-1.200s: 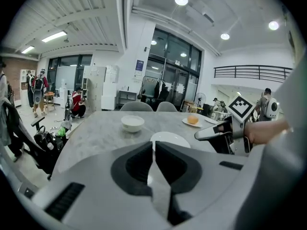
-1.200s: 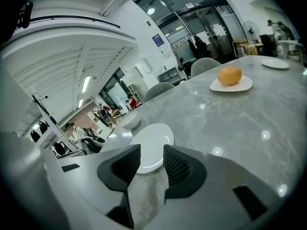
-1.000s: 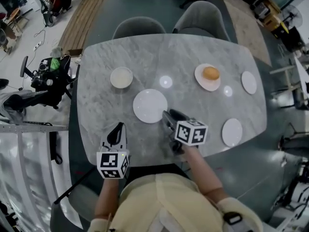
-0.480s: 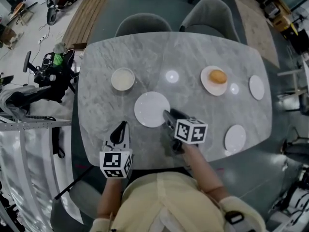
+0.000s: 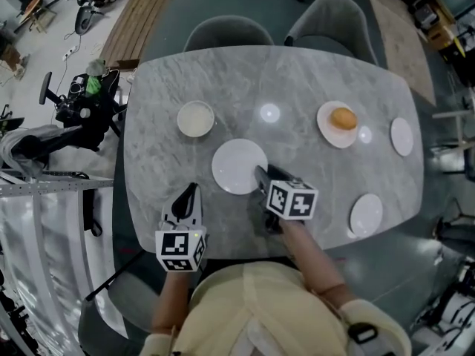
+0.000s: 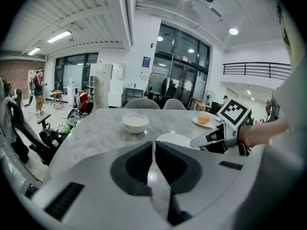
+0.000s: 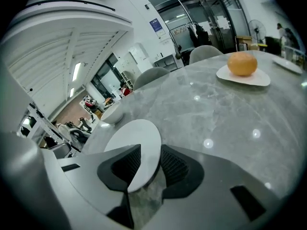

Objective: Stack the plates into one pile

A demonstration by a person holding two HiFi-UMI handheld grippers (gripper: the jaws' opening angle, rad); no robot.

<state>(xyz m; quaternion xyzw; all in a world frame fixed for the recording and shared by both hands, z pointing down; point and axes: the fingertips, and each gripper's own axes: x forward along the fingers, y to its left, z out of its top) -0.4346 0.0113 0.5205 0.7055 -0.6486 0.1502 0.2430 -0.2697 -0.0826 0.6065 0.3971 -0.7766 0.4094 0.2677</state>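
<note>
A white plate (image 5: 239, 166) lies flat on the marble table (image 5: 297, 80), in front of me. My right gripper (image 5: 260, 174) is at its near right rim. In the right gripper view that plate (image 7: 136, 138) fills the gap between the jaws of the gripper (image 7: 151, 150), which is shut on the rim. Two more empty plates (image 5: 368, 214) (image 5: 401, 136) lie at the right. A fourth plate (image 5: 334, 128) carries an orange (image 5: 343, 118). My left gripper (image 5: 190, 191) hovers over the near left of the table, shut and empty (image 6: 153, 145).
A white bowl (image 5: 196, 119) stands at the far left of the table. Two grey chairs (image 5: 230, 32) are tucked in at the far side. Lamp glare spots (image 5: 269, 113) dot the marble. Equipment and cables lie on the floor at the left.
My right gripper has sunk a little onto the plate's near rim. The left gripper has stayed where it was. No plate has shifted on the table.
</note>
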